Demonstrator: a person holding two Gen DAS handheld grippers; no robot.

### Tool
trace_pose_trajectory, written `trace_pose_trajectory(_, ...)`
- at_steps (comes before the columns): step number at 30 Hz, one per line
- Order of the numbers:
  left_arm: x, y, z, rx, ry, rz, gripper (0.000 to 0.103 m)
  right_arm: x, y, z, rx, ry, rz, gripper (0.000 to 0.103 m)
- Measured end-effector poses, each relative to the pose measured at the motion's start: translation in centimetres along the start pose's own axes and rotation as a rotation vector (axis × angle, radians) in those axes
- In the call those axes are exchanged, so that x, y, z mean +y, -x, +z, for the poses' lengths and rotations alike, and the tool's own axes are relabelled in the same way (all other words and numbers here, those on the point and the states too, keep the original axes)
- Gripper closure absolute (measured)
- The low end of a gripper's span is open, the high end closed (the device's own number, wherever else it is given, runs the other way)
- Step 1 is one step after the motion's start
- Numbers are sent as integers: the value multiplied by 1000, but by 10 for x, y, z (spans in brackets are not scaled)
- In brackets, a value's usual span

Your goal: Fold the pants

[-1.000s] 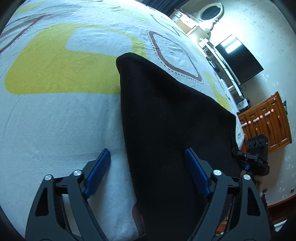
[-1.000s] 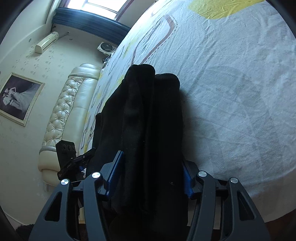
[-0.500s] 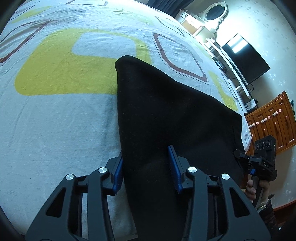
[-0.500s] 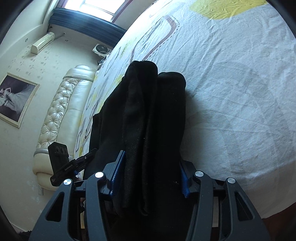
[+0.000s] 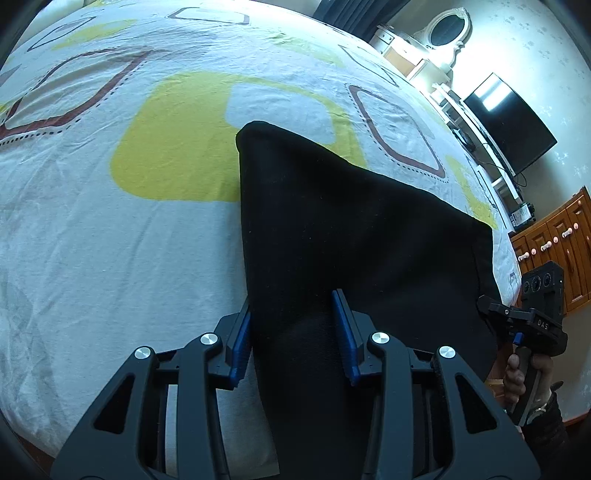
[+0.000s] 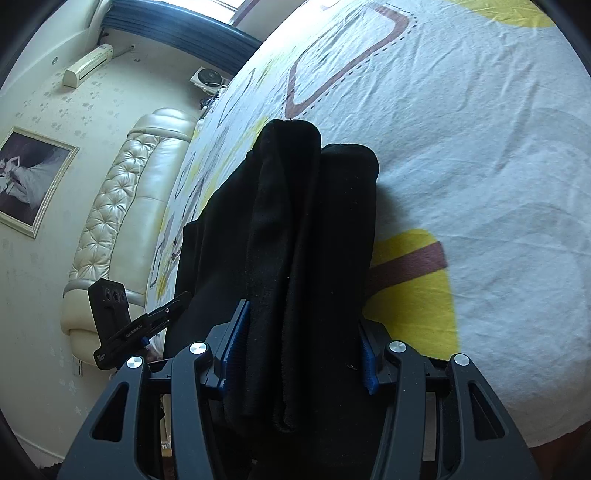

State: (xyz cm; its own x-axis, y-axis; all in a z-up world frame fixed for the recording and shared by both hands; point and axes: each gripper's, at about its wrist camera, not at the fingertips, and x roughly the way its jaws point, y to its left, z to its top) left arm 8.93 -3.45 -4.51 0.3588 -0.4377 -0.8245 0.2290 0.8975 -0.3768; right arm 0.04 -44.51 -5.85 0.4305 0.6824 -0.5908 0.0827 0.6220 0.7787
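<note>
Black pants [image 5: 351, 236], matte knit, bunched; left gripper [image 5: 293, 334] and right gripper [image 6: 299, 345] both clamp them. Wrinkled patterned bedsheet [image 5: 110, 240] fills frame; TV [image 5: 511, 122] upper right.

Around me stood a bed [image 5: 110, 229] in a white sheet patterned yellow and maroon. Far right, I saw a dark television [image 5: 511, 122], an oval mirror [image 5: 445, 27] and wooden drawers [image 5: 554, 240]. Left, a tufted cream headboard [image 6: 122, 206], framed picture [image 6: 29, 181], air conditioner [image 6: 86, 70] and bright window [image 6: 236, 5].
</note>
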Motion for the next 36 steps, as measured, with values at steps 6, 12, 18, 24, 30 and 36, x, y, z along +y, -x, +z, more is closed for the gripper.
trace_pose_trajectory(6,32,17,3,-14,40,19,64,20,-25,-1,37,23,3,52)
trace_pose_trajectory(12,61,31,6,-34,73,37,64,41,-51,-5,70,42,18,52)
trace_pose_trajectory(18,86,46,6,-60,107,62,64,58,-75,-9,91,50,52,52)
trace_pose_trajectory(24,103,56,2,-75,129,75,64,68,-89,-10,108,64,70,52)
trace_pose_trajectory(30,106,55,2,-75,134,71,64,70,-91,-9,114,73,75,52)
trace_pose_trajectory(36,116,69,0,-96,108,-63,49,68,-78,-5,101,78,79,42)
